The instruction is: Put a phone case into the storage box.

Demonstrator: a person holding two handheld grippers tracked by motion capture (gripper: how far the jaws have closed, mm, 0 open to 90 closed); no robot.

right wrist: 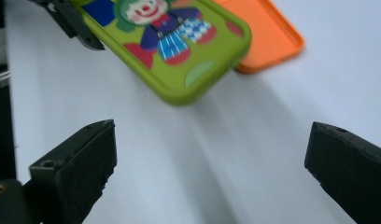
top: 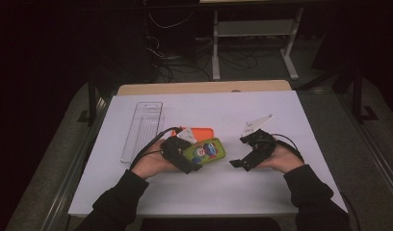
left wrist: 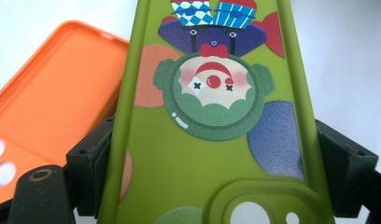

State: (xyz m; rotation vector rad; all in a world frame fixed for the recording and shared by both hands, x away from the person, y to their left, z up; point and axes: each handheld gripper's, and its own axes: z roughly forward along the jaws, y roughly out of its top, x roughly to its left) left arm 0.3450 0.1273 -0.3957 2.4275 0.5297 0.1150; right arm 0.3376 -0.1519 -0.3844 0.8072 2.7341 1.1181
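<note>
Left tongs [top: 192, 161] are pinching the green phone case [top: 204, 151] by its two long edges, and in the left gripper view each black jaw presses flat against a side of the case [left wrist: 188, 163]. It's a bright lime case printed with a clown: green curly hair, red nose, a red bow, blue-checked and striped clothing, with coloured blobs scattered around it. A raised camera cutout sits at the held end. The case hangs tilted just above the desk [top: 281, 110], near its middle; the right gripper view catches its free rounded end [right wrist: 179, 46] lifted off the white surface, with shadow beneath.

Behind it lies an orange phone case [top: 204, 132], hollow side up, flat on the desk and partly overlapped from view by the green one. A clear plastic tray [top: 142, 130] rests further left, well apart.

Right tongs [top: 239, 163] are spread wide with nothing between the jaws, pointing toward the green case's free end. Bare white desk stretches between the two tongs and along the near edge.
</note>
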